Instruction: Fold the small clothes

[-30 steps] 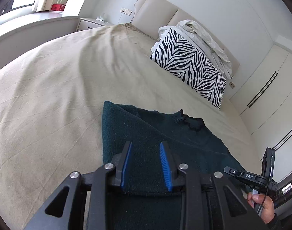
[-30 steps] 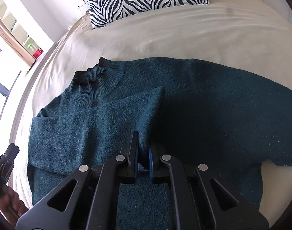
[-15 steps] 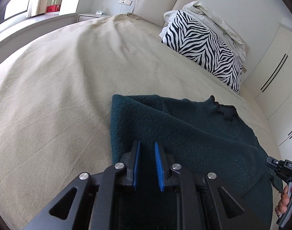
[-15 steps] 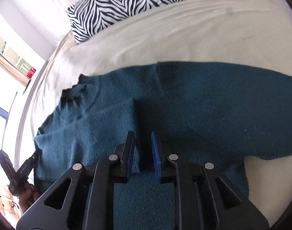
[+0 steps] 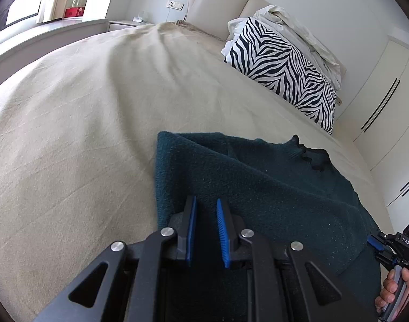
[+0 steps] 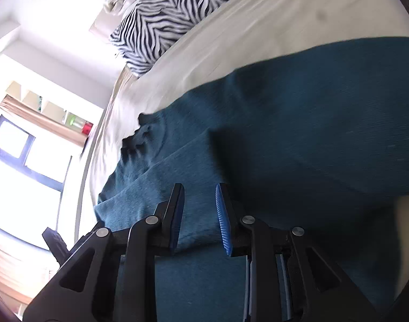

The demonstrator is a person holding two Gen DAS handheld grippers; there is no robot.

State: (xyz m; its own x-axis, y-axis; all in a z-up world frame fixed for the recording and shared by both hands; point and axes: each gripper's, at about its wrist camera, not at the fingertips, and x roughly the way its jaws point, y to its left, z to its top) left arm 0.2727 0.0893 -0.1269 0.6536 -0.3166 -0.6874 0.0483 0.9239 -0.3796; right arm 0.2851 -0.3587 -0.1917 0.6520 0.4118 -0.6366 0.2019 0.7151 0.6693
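Sweater [image 5: 258, 187], dark teal knit, lies flat on the beige bed [image 5: 83, 120], near the foot edge where both grippers work. Its ribbed collar [image 5: 309, 153] points toward the zebra-print pillow [image 5: 282, 75], which sits well apart from it at the headboard w/ a crumpled pale sheet [image 5: 298, 26] piled behind. One side of the garment is folded over onto the body; the folded edge runs straight up from the left gripper [image 5: 206, 209].

Left gripper: jaws narrow but not pressed together, a slim gap betw. the blue pads. They sit low over the folded part near its outer edge; the knit shows through the gap, and whether the pads are nipping any fabric can't be told from this view.

Right gripper [image 6: 199, 198]: jaws have just been opening, now spread somewhat w/ a clear gap. A folded flap of the sweater [image 6: 193, 214] lies between and below the pads, but they don't press on it. Right wrist view is motion-blurred and tilted. The garment's far sleeve [image 6: 325, 94] stretches across the bed to the right.

In the left wrist view, the person's right hand [image 5: 392, 289] shows at the lower right corner, around the other gripper's handle.
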